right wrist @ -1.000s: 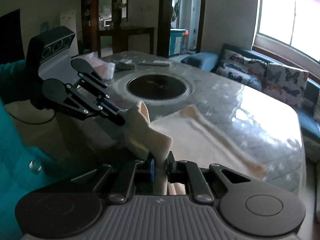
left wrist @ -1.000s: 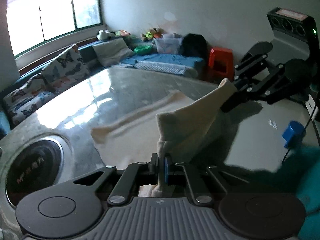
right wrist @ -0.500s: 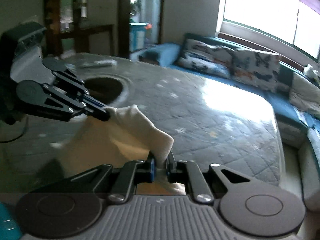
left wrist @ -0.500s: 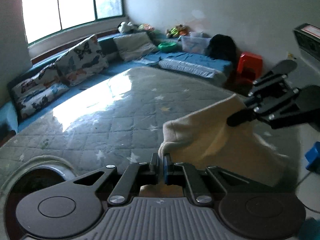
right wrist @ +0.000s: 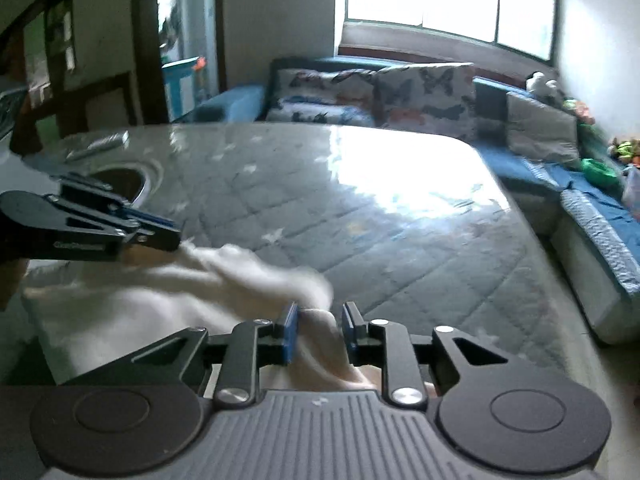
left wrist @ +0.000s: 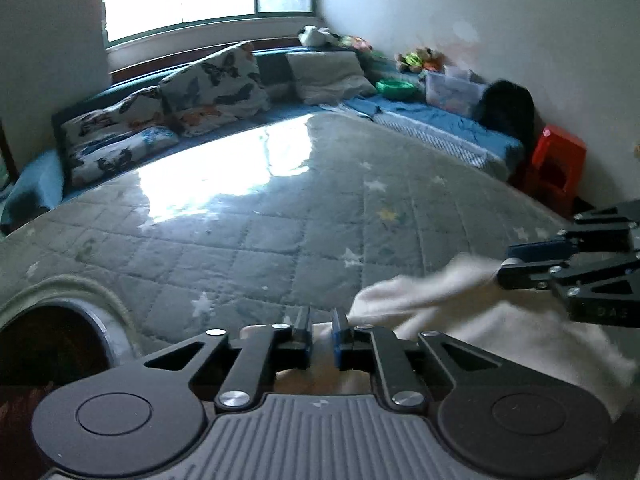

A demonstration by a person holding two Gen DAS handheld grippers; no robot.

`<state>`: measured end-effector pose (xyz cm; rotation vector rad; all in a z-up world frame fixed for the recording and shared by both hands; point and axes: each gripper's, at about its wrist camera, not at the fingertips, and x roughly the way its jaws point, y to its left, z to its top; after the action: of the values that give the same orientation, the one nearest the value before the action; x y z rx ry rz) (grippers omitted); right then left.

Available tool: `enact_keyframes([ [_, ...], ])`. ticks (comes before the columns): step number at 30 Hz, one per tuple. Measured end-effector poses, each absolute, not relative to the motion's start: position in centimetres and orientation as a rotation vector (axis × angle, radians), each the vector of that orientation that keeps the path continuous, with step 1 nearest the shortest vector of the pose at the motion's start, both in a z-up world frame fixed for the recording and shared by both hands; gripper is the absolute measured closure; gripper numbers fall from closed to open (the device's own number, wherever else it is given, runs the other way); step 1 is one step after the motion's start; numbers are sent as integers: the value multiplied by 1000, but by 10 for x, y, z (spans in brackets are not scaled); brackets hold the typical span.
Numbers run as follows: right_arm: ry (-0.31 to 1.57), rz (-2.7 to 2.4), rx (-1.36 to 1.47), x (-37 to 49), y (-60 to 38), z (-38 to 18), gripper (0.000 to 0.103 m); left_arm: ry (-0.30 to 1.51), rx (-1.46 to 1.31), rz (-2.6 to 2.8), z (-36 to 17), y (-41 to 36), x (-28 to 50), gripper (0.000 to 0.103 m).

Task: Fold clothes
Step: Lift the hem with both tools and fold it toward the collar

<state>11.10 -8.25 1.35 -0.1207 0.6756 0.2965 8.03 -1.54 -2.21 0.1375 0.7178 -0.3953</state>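
A cream cloth (left wrist: 472,320) lies on the near edge of the quilted counter (left wrist: 280,216), blurred. The left gripper (left wrist: 321,330) has its fingers slightly apart with cloth between them; the right gripper (right wrist: 318,330) fingers are wider apart around a fold. Left of the cloth is a round dark opening (left wrist: 52,340). Beyond the cloth the quilt is bare up to the butterfly cushions (left wrist: 216,84). No writing can be read.

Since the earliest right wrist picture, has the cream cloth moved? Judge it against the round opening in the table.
Yes. The cream cloth has been drawn toward the near edge, away from the round opening; its spread part has left the middle of the table.
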Motion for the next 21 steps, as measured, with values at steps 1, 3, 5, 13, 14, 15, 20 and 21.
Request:
enact_keyframes([
  [1,669,293,-114,107,-86,17,81,715,123,-409,-17,-15,75,91],
  [3,668,297,-103,98,-93,22,81,712,96,-460,-8,-18,62,90],
  [5,673,292,-89,86,-102,26,81,722,95,-512,-5,-25,48,88],
  [13,745,281,51,47,-135,13,81,779,103,-535,-28,-41,37,82],
  [14,747,280,72,47,-137,10,81,781,103,-527,-29,-40,38,77],
  [15,748,279,92,47,-139,7,81,782,103,-518,-29,-40,38,74],
  [20,742,262,165,51,-142,-7,80,792,97,-501,-34,-38,38,70],
  [21,738,258,181,52,-143,-10,80,790,101,-498,-35,-39,37,70],
])
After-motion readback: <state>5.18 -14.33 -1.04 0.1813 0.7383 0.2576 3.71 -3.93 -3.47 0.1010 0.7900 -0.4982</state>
